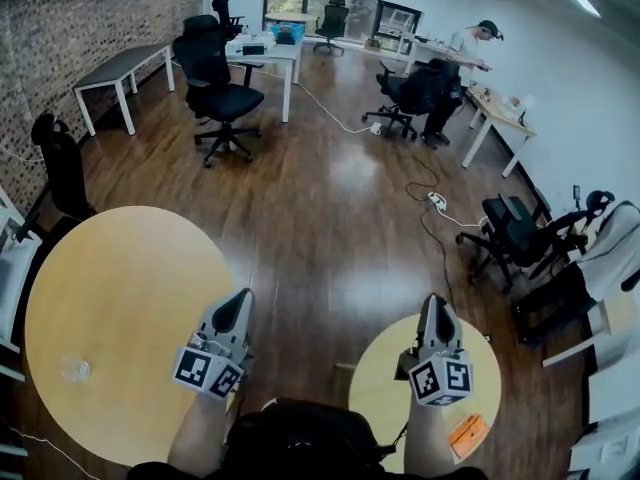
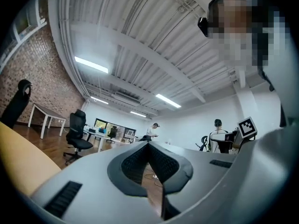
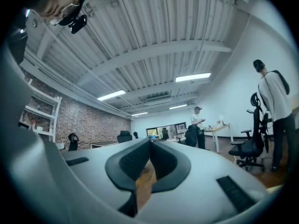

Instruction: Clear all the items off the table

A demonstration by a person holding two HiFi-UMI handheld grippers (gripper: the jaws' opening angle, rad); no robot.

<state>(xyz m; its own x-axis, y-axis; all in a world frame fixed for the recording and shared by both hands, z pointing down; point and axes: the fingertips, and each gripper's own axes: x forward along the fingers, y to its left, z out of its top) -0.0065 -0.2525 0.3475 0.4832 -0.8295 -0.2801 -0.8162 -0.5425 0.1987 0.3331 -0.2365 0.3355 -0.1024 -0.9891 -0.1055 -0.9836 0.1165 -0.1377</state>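
Left gripper [image 1: 238, 303] and right gripper [image 1: 435, 306]: fingers pinched together, nothing between them. Clear crumpled item [image 1: 75, 370] on big round table [image 1: 120, 268], 8 o'clock of left gripper. Orange item [image 1: 467, 435] on small table [image 1: 380, 368], 5 o'clock of right gripper.

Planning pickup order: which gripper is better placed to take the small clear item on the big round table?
Left. The left gripper hangs at the edge of the big round table, nearer the clear item; the right gripper is over the small table. Both are shut and empty.
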